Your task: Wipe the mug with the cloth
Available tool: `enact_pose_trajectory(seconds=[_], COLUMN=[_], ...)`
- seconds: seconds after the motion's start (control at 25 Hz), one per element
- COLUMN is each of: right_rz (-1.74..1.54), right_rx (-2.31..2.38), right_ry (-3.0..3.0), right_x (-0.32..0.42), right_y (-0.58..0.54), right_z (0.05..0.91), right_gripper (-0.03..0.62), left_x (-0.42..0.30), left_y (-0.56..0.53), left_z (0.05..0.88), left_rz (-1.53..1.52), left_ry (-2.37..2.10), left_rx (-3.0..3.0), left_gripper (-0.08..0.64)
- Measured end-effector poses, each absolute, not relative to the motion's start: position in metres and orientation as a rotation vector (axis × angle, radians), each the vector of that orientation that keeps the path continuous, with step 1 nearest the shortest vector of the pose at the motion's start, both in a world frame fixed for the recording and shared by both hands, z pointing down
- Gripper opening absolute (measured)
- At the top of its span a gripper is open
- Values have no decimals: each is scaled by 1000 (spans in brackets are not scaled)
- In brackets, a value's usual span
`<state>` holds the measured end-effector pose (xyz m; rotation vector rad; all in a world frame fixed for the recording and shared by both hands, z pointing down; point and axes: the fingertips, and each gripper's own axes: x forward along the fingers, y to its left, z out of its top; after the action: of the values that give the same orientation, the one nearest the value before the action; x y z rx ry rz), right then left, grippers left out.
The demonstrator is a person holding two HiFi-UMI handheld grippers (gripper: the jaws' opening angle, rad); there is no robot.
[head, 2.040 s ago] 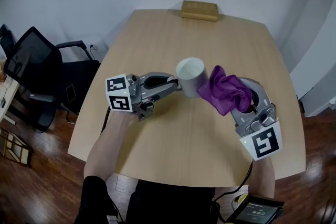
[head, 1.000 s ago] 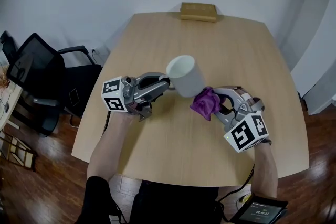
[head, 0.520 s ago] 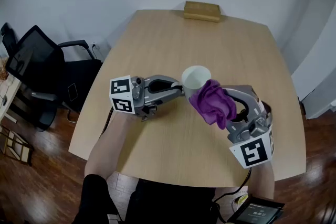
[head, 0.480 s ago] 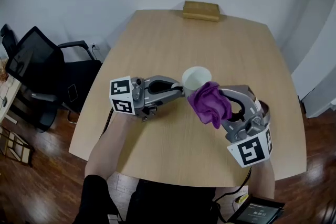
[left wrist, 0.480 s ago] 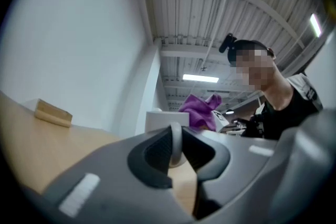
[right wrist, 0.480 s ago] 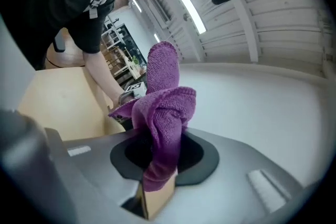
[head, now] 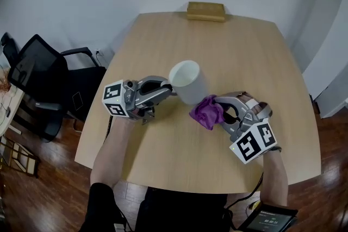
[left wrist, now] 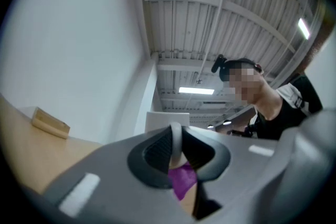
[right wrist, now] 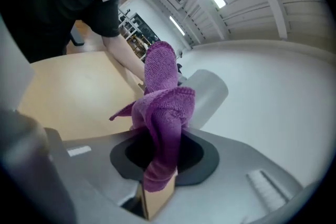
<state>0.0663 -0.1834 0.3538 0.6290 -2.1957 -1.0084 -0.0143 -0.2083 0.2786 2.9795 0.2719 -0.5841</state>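
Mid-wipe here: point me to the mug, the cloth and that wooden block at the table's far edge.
mug (head: 192, 92), head view, outer side wall.
cloth (head: 203, 112), head view, middle of the bunch.
wooden block (head: 206, 10), head view, top face.

A white ceramic mug (head: 187, 81), gripped from its left by the left tool (head: 166, 87), is over the middle of the pale wooden surface (head: 239, 51). The purple cloth (head: 204, 112) in the right tool (head: 217, 112) touches its near right side. A tan rectangular block (head: 206, 11) lies at the far edge, and a black office chair (head: 38, 76) stands off left.
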Motion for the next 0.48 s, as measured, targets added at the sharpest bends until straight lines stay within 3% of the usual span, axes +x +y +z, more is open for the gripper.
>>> enact_pose_trajectory(seconds=[0.48], right_rz=[-1034], right_rx=[1011], right_ry=[-2807], right_x=[114], right_y=[-145], right_z=[219], right_gripper=[77], left_x=[4], left_y=[-181], left_z=[286], left_rz=[-499], left_ry=[441], left_rx=[3023], left_gripper=[67])
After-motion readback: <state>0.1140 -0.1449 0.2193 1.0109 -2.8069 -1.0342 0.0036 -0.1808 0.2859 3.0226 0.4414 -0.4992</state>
